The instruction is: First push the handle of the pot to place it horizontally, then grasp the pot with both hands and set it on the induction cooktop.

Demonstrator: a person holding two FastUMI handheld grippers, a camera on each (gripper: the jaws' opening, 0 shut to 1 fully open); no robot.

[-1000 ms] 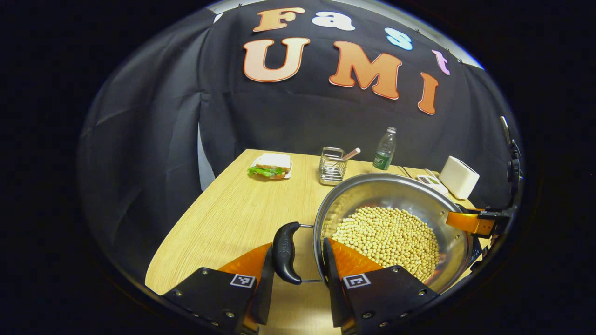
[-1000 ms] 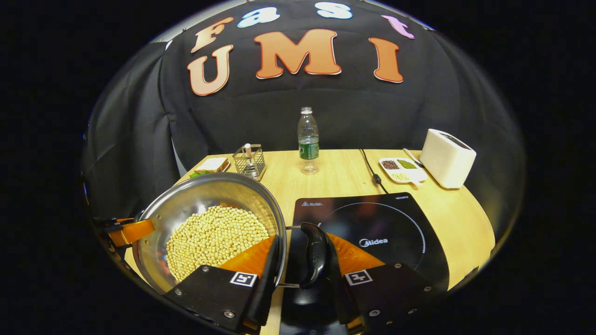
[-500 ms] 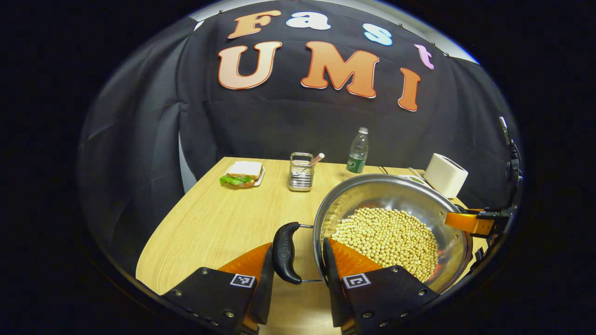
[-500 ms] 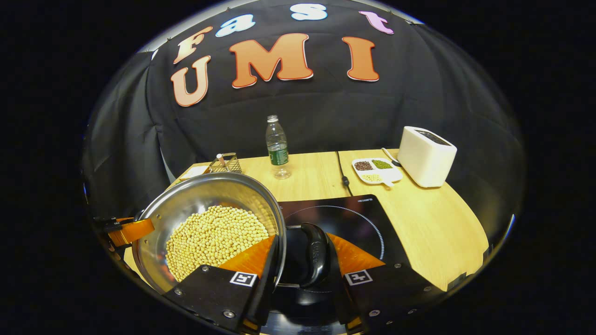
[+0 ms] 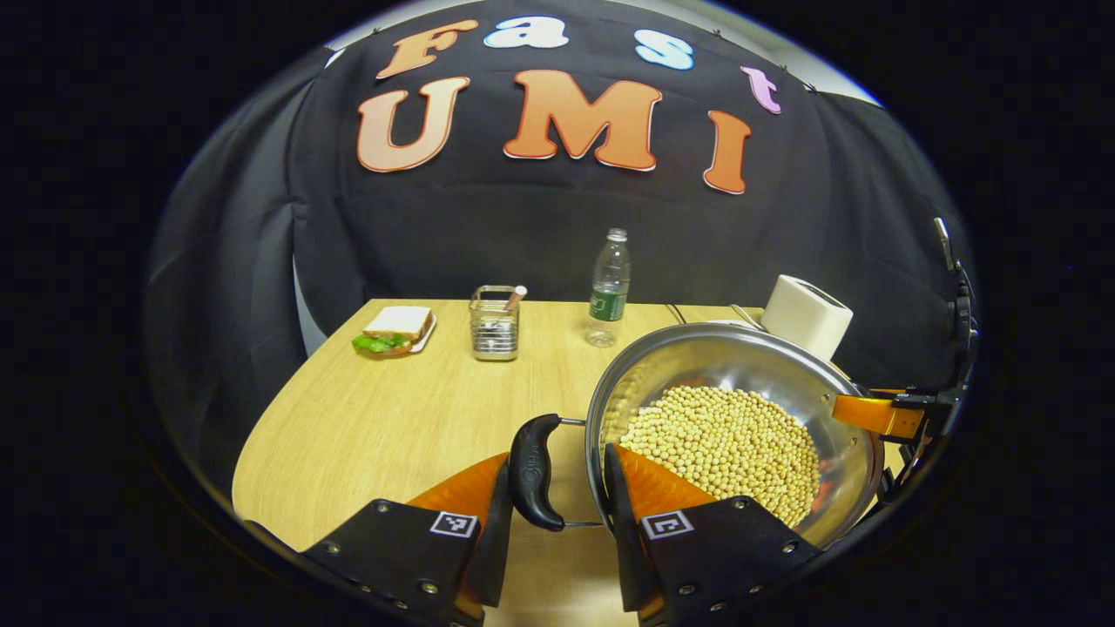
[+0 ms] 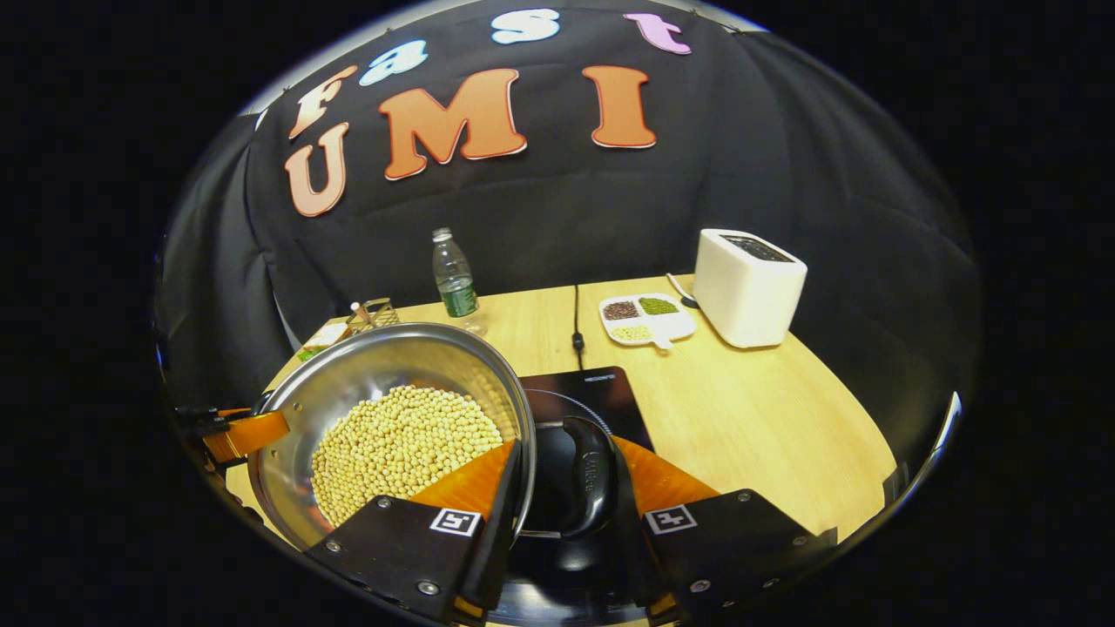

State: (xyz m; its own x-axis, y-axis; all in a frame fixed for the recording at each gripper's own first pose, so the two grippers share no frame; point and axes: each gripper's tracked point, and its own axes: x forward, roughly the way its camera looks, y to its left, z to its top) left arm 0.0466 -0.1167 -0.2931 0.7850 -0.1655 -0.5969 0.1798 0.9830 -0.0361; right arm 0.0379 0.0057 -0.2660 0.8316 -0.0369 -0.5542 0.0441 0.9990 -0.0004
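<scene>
The left claw (image 5: 551, 488) has one finger on each side of the pot's (image 5: 740, 370) black side handle (image 5: 533, 470), and also the pot's rim. One finger sits inside the pot on the soybeans (image 5: 723, 444). I cannot tell if both fingers press tight.

The right claw (image 6: 564, 488) is around the other black handle (image 6: 588, 477) in the same way, with one finger inside the pot (image 6: 392, 357) by the soybeans (image 6: 401, 444). I cannot tell if it squeezes.

In the right gripper view, the shiny pot covers part of the black induction cooktop (image 6: 592, 392), so the pot is over its left part. I cannot tell if the pot touches it.

On the wooden table (image 5: 383, 418) farther back are a sandwich on a plate (image 5: 392, 329), a wire holder (image 5: 495, 324) and a water bottle (image 5: 608, 287). A white toaster (image 6: 749, 286) stands beside a small tray of beans (image 6: 645, 317).
</scene>
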